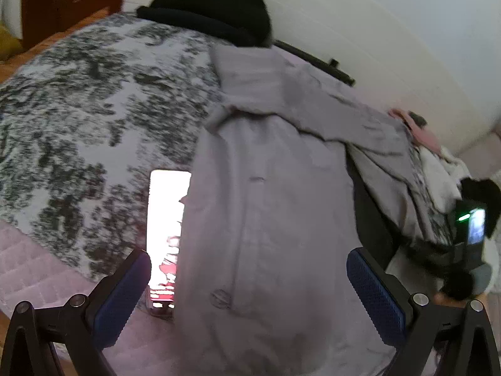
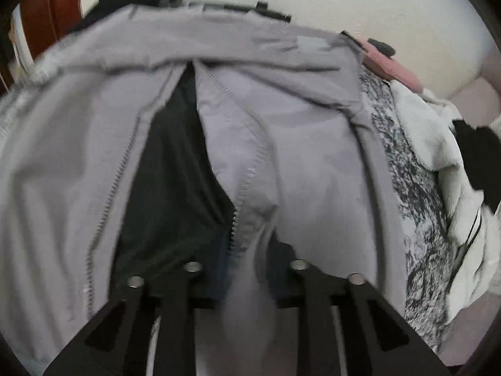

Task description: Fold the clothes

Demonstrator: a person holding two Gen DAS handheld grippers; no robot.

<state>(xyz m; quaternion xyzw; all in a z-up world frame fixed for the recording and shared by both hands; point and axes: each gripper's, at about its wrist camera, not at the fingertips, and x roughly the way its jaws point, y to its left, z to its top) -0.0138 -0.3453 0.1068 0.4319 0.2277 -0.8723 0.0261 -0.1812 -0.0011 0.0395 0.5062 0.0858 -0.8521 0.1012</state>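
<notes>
**Grey jacket on a mottled bedspread, one edge pinched**

Jacket [image 1: 266, 188]: smooth, matte grey woven cloth, lying spread on the bed with a sleeve folded across its top. The right wrist view showed its front parted along a toothed zip [image 2: 247, 169], exposing a black lining [image 2: 175, 188].

Left gripper [image 1: 249, 285]: jaws stood wide apart, blue ribbed pads [image 1: 374, 294] on either side of the jacket's lower part, holding nothing.

Right gripper [image 2: 245, 269]: jaws drawn close together, a bunched ridge of the grey cloth beside the zip pinched between them.

Bedspread [image 1: 78, 119]: white cloth with a blotchy dark grey print, over a quilted pale pink cover [image 1: 28, 269].

Phone [image 1: 164, 235]: flat rectangle, screen lit, partly under the jacket's left edge.

Other clothes: a black heap [image 1: 216, 9] at the far edge; a pink item [image 2: 391, 69] and fluffy white cloth [image 2: 438, 144] to the right.
</notes>
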